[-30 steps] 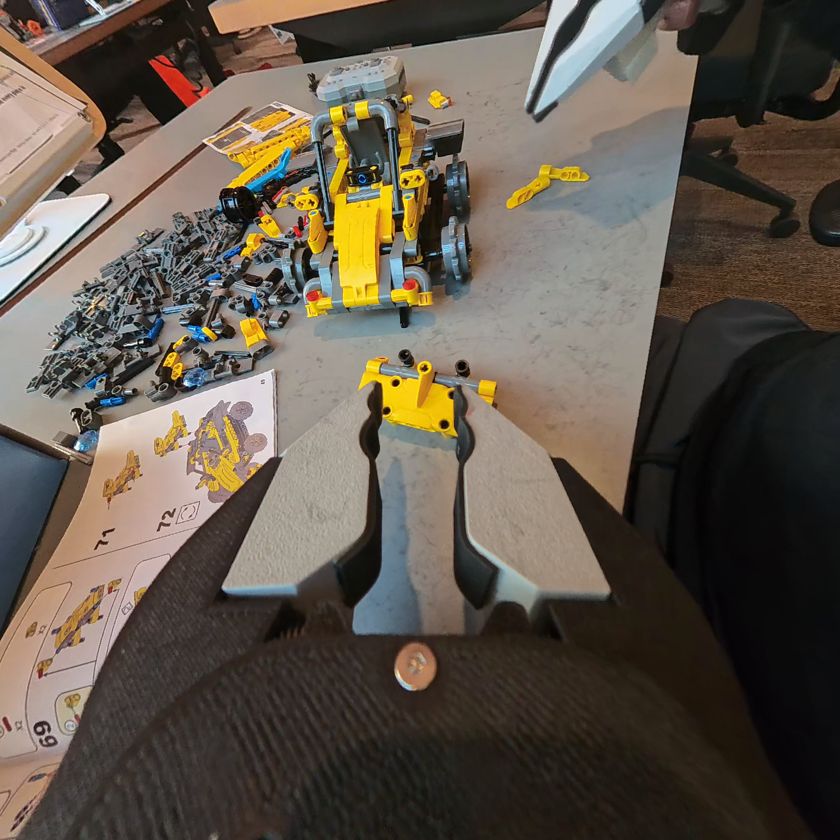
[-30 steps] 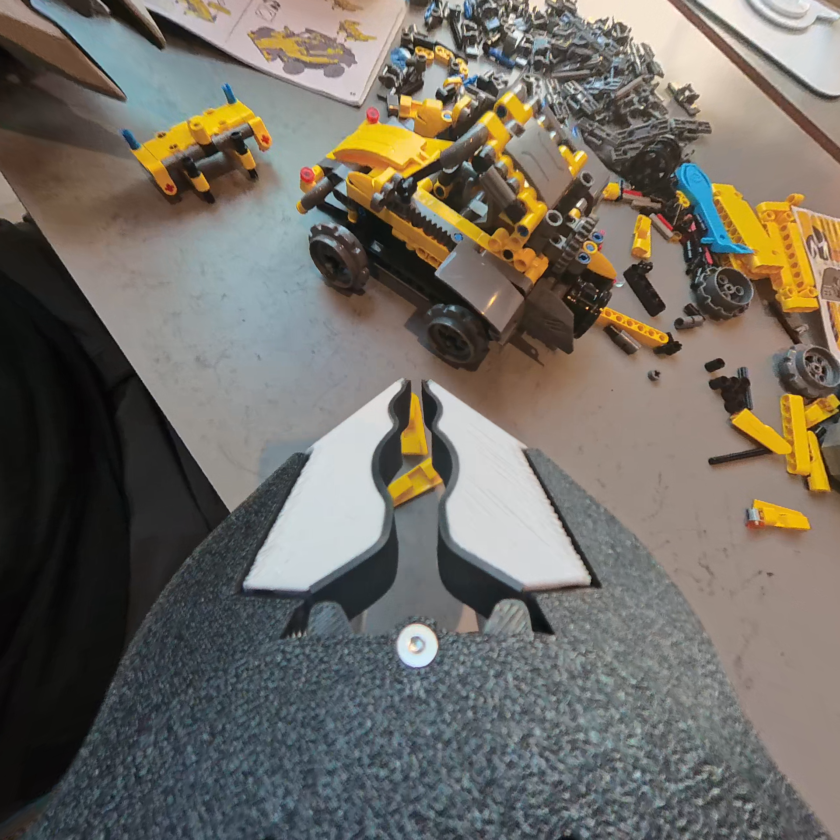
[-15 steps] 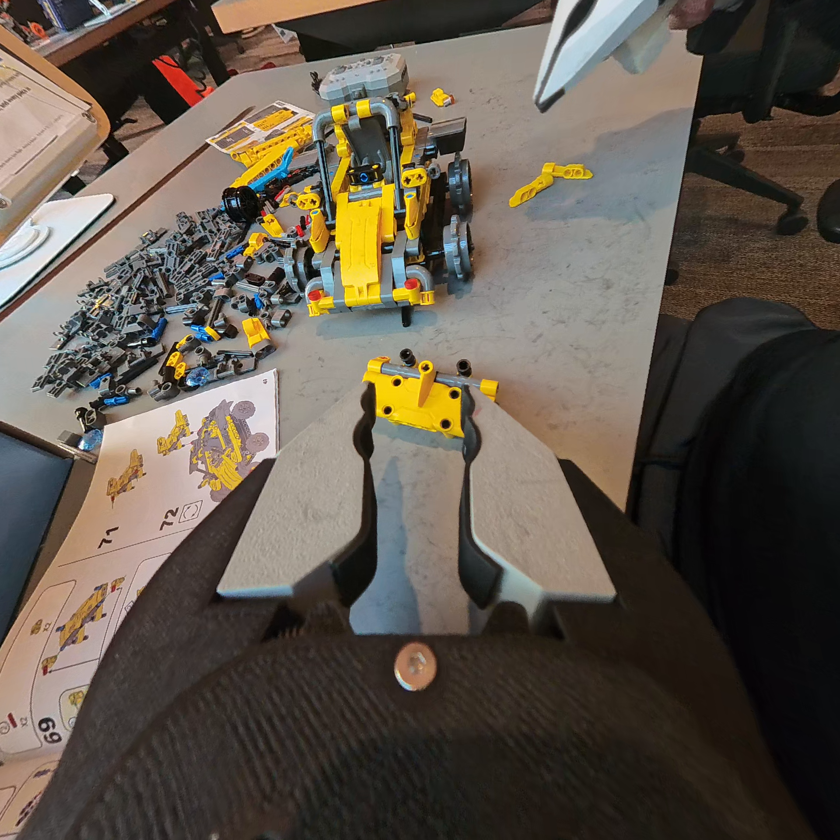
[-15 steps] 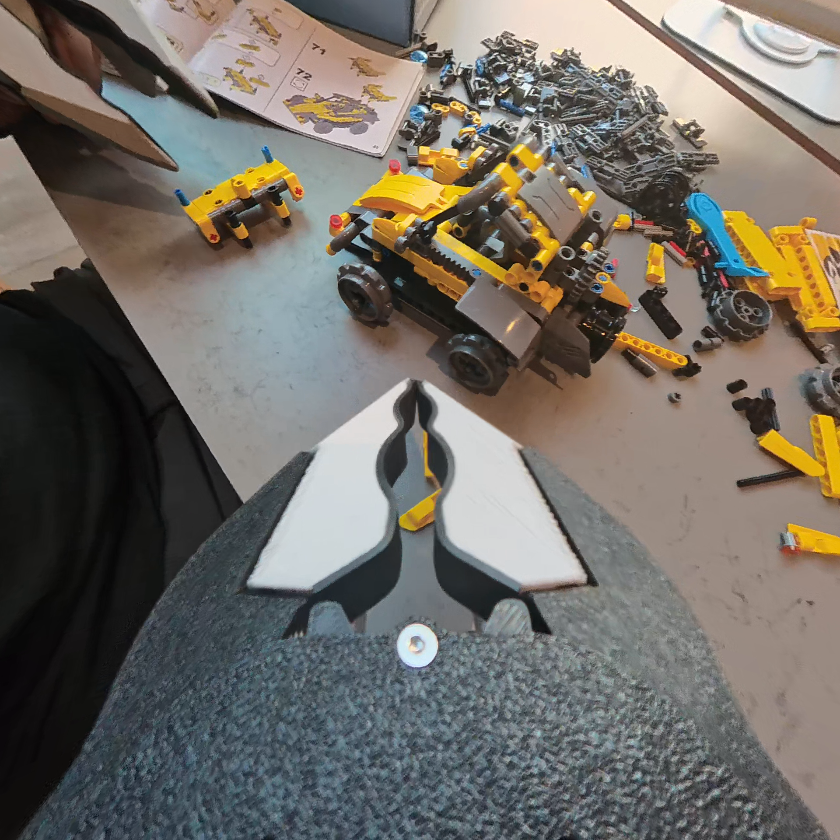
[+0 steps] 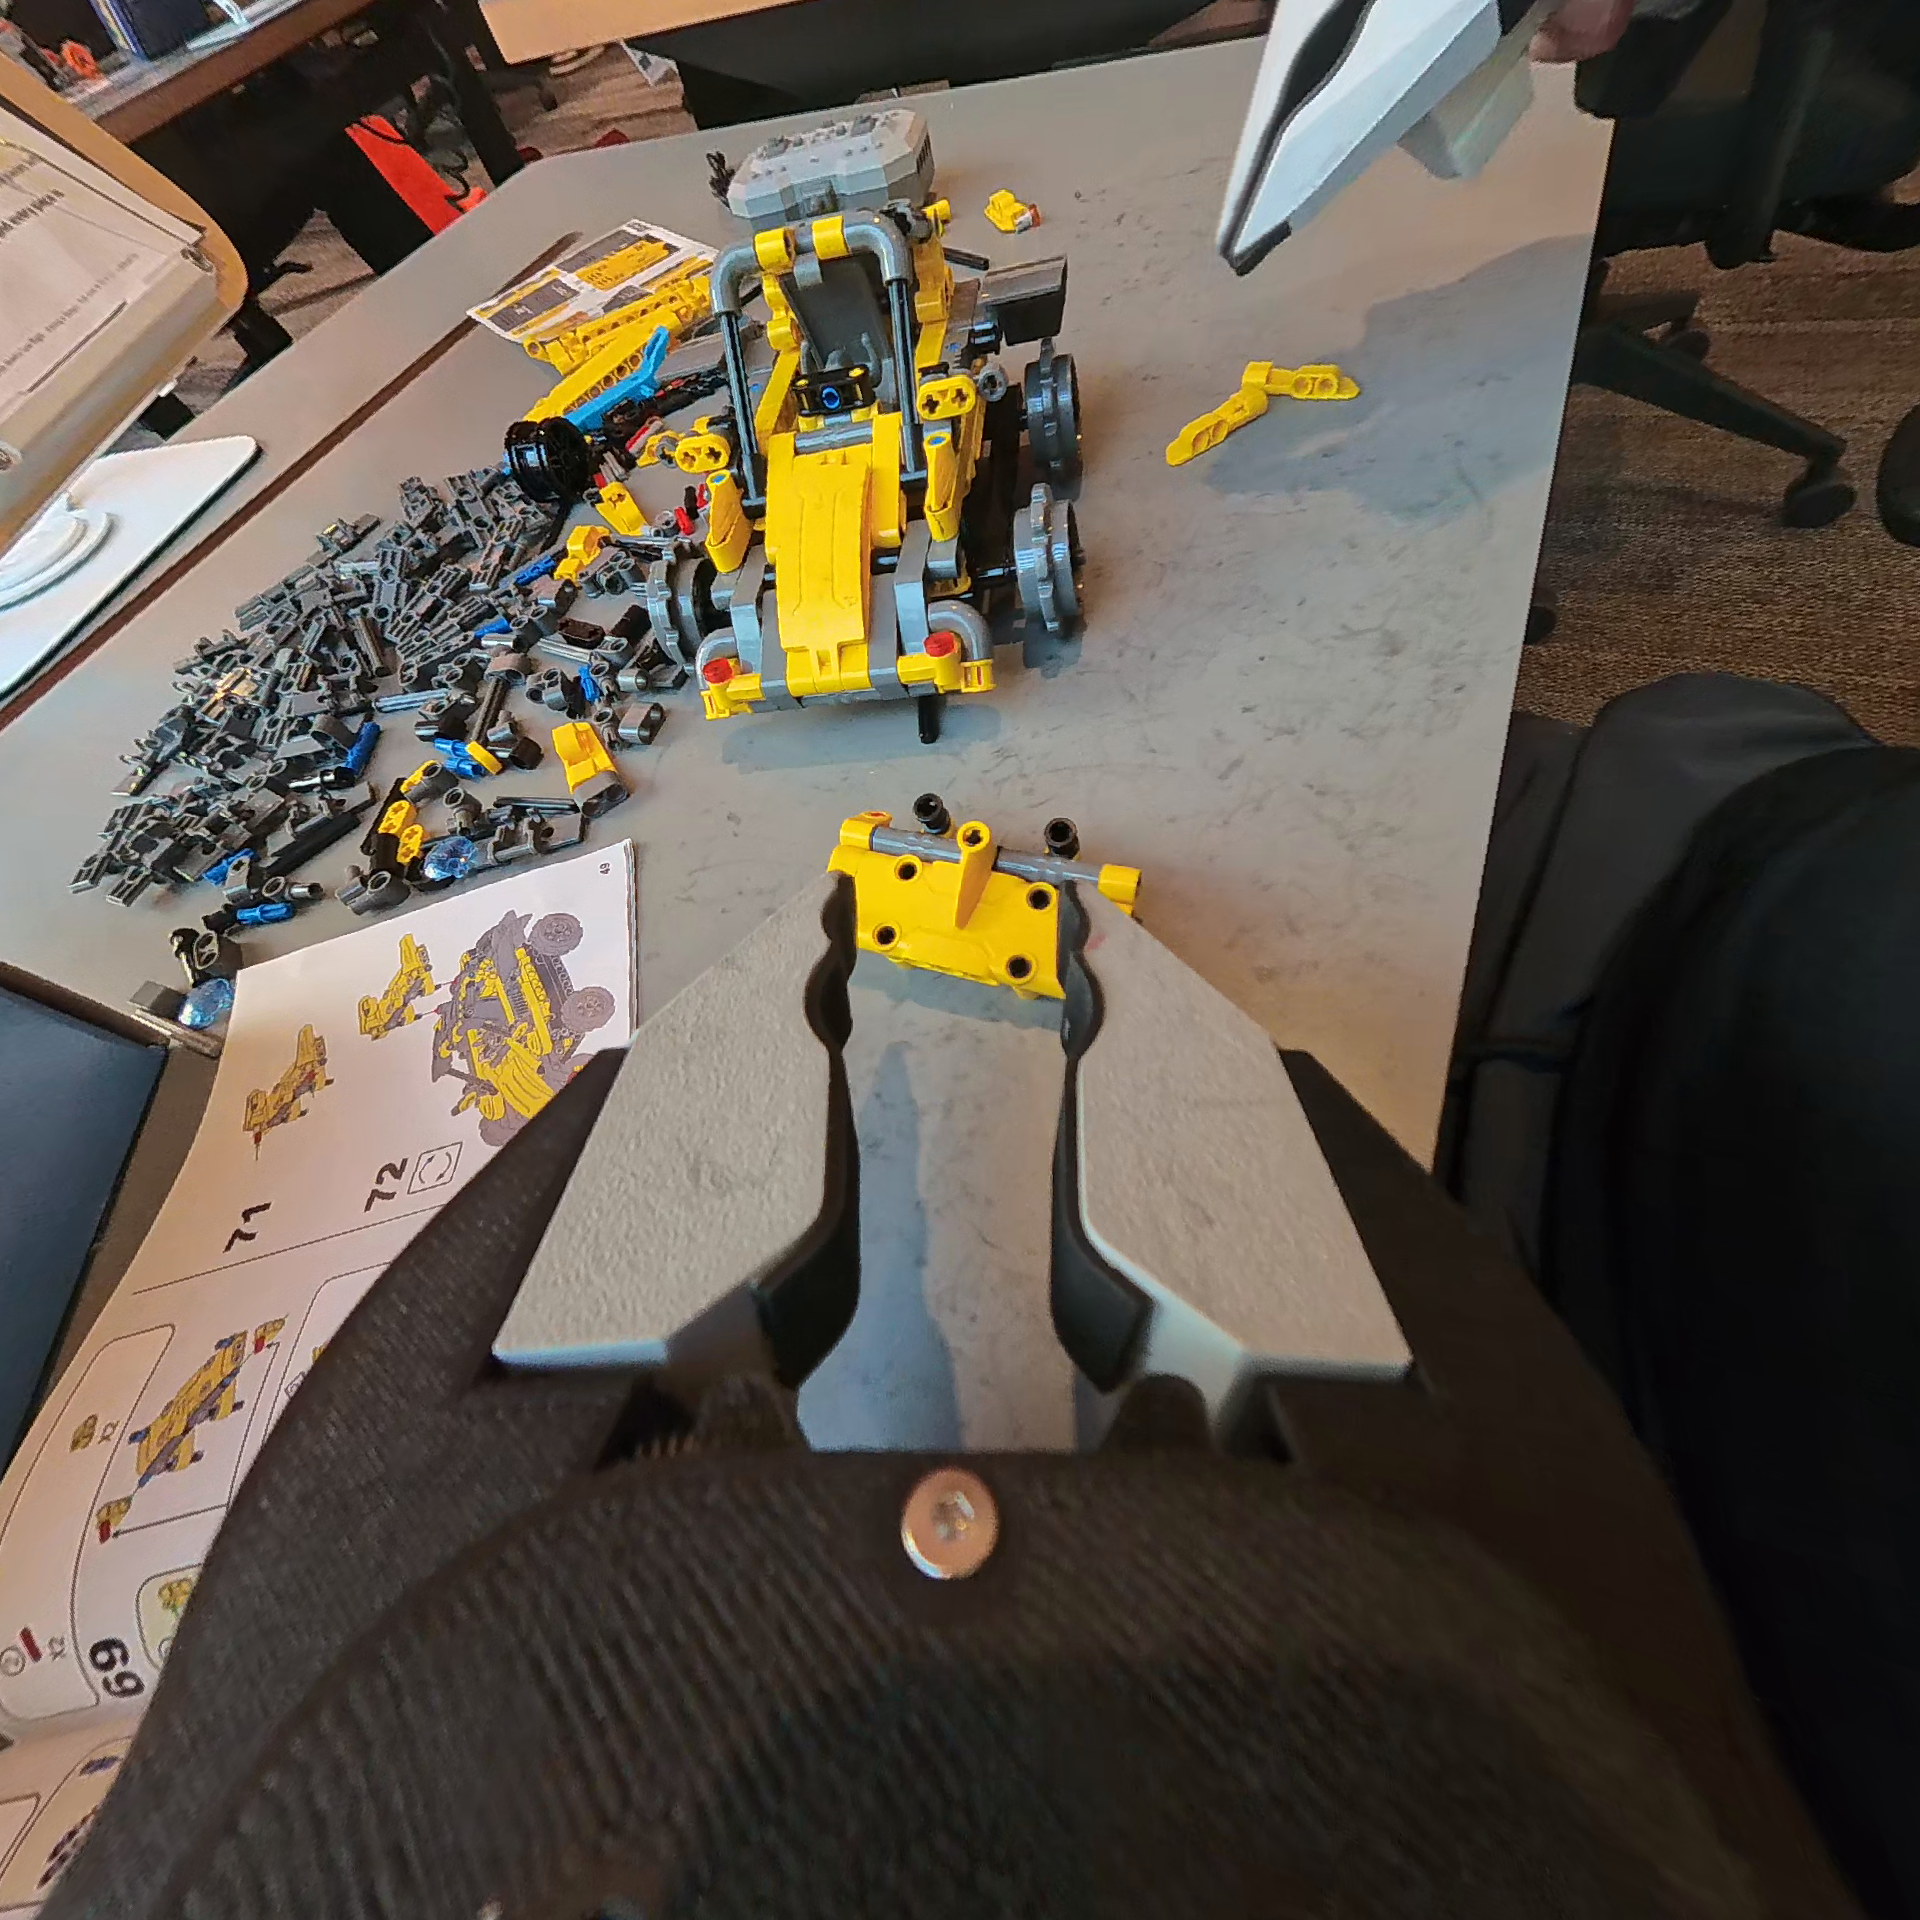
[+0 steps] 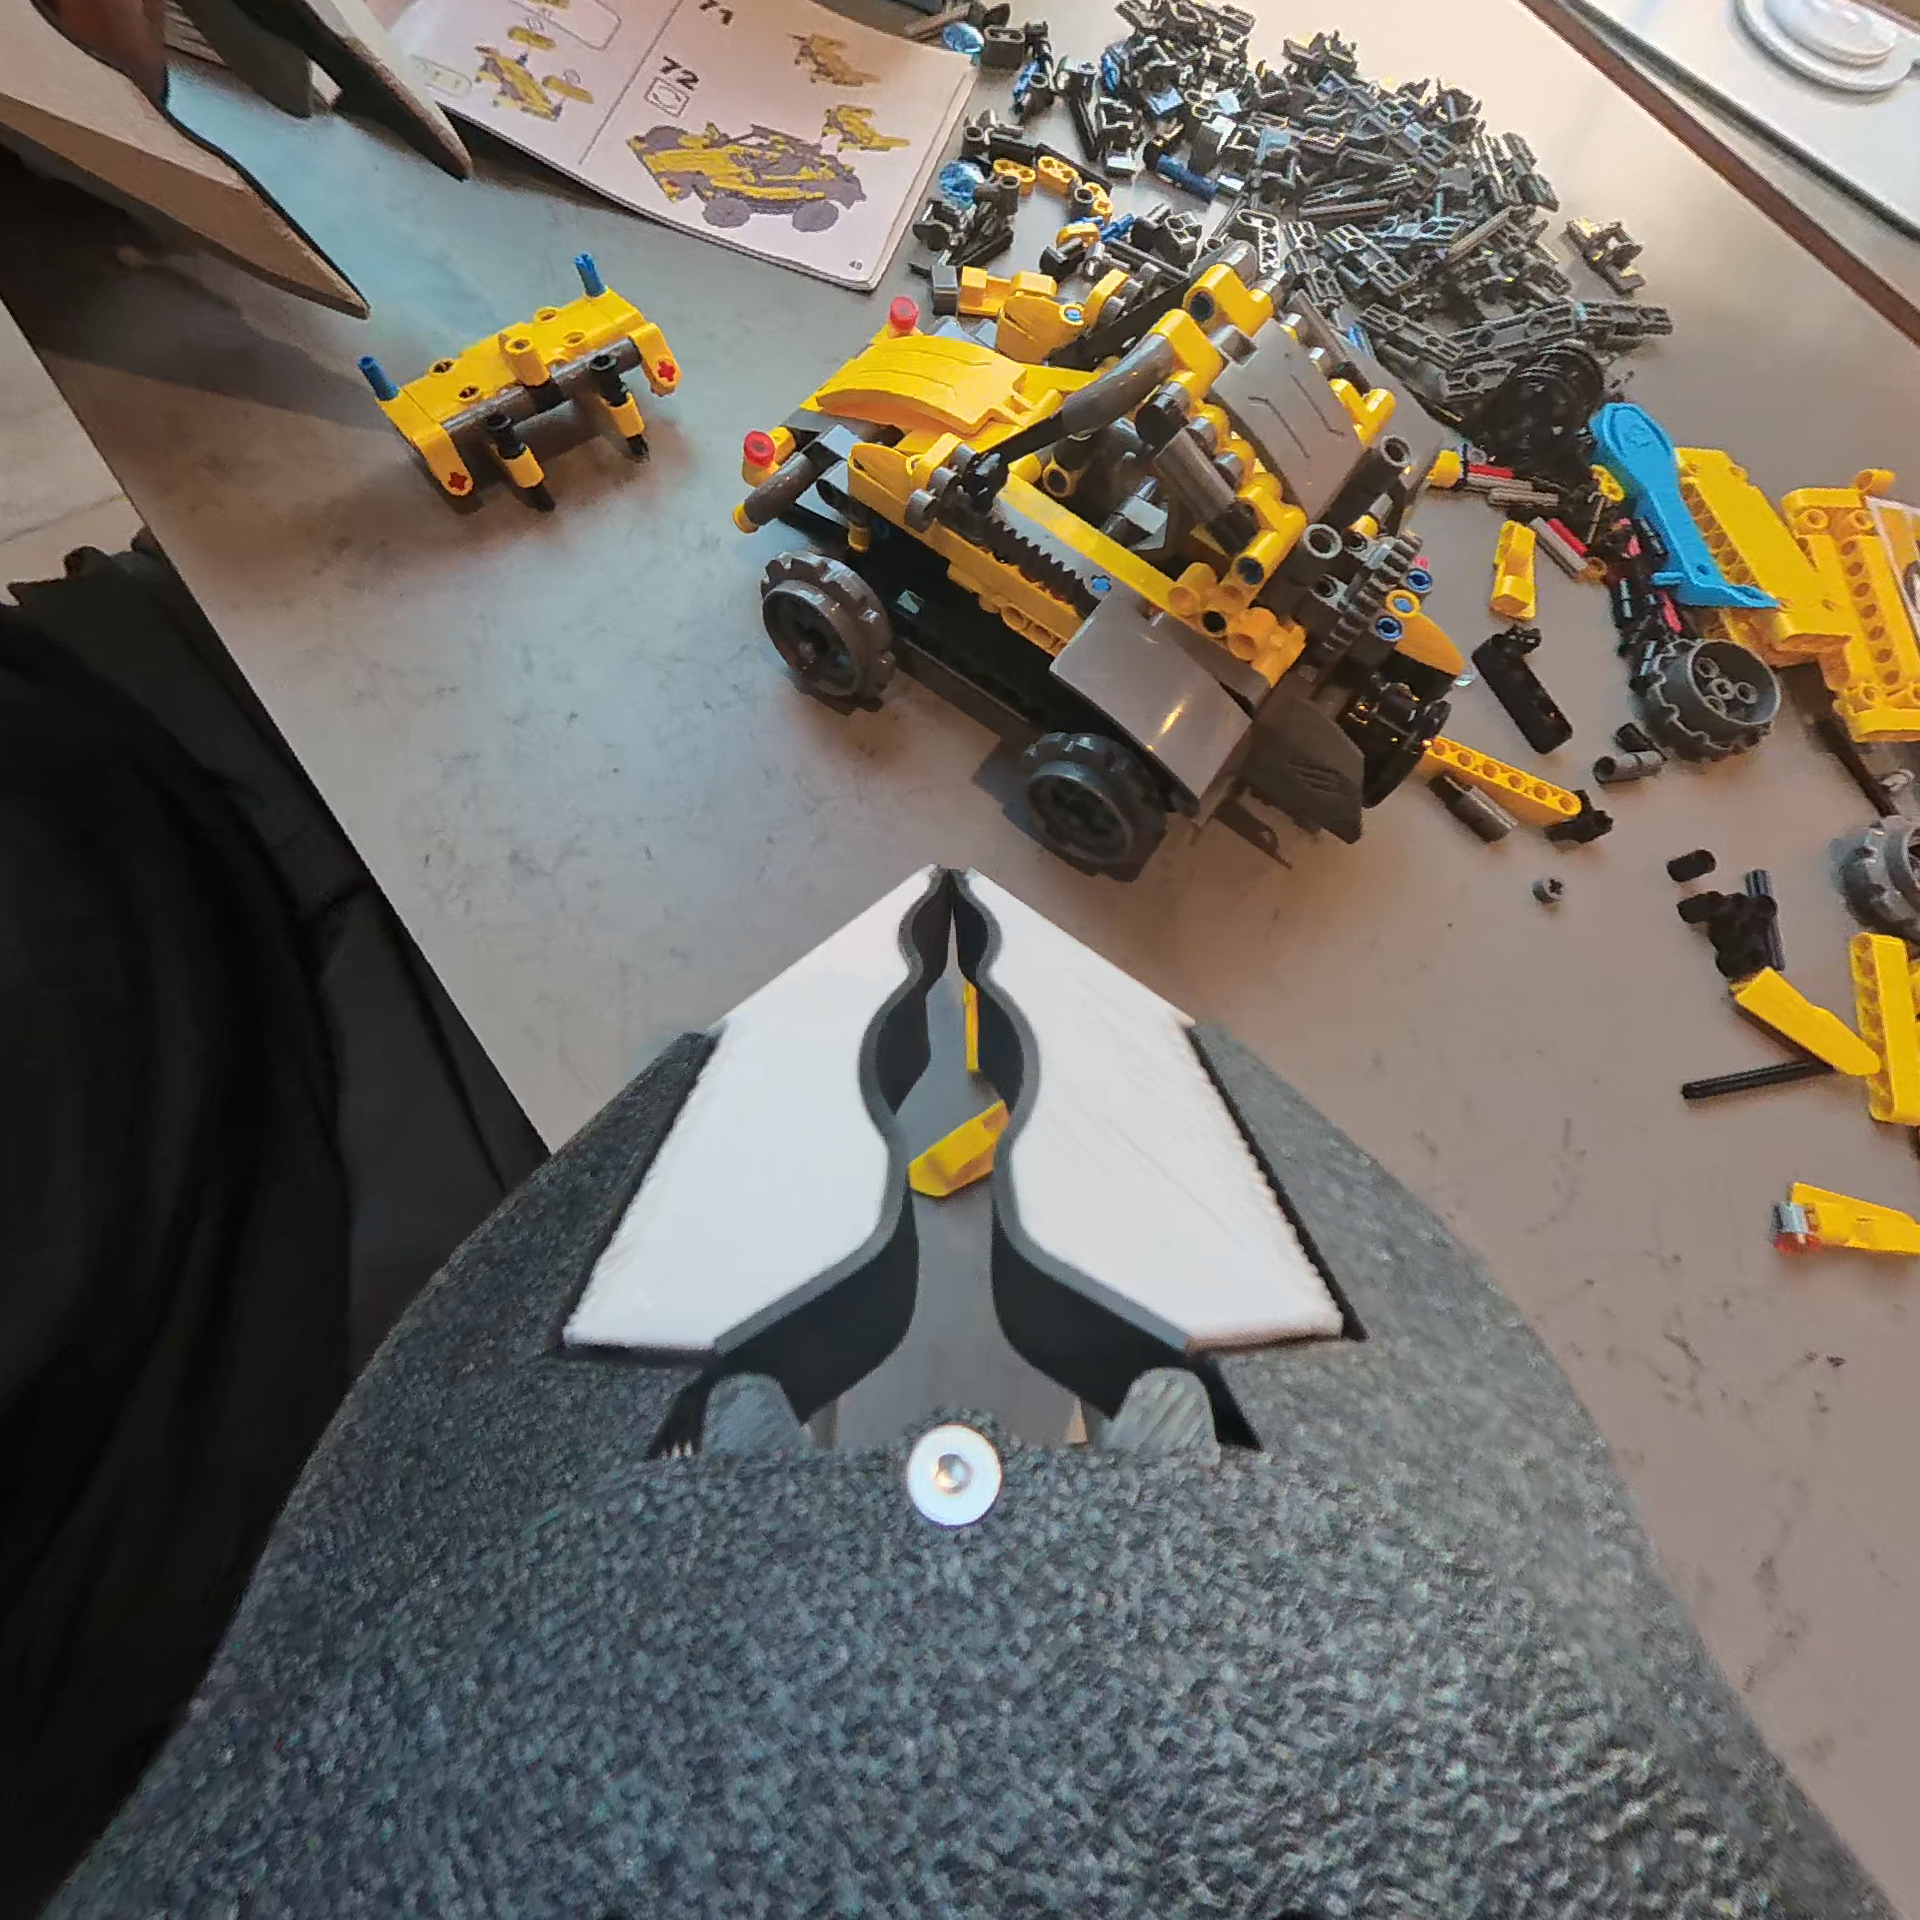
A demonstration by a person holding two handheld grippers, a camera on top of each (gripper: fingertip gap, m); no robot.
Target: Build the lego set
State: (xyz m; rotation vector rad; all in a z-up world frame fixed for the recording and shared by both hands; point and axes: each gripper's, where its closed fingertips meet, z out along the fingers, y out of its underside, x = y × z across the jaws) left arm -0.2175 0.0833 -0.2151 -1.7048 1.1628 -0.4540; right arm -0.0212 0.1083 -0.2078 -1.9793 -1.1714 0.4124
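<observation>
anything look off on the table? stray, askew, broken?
Nothing looks broken or spilled. Two strays: a small yellow sub-assembly sits apart from the half-built vehicle, just ahead of the open left claw, and a linked yellow piece lies alone, away from the loose-parts pile.

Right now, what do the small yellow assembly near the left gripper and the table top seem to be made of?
The small yellow assembly looks like hard moulded plastic, smooth and slightly glossy, with crisp round pin holes. The table top seems to be a grey matte laminate with a mottled, stone-like pattern and faint scuffs; its core cannot be seen.
</observation>
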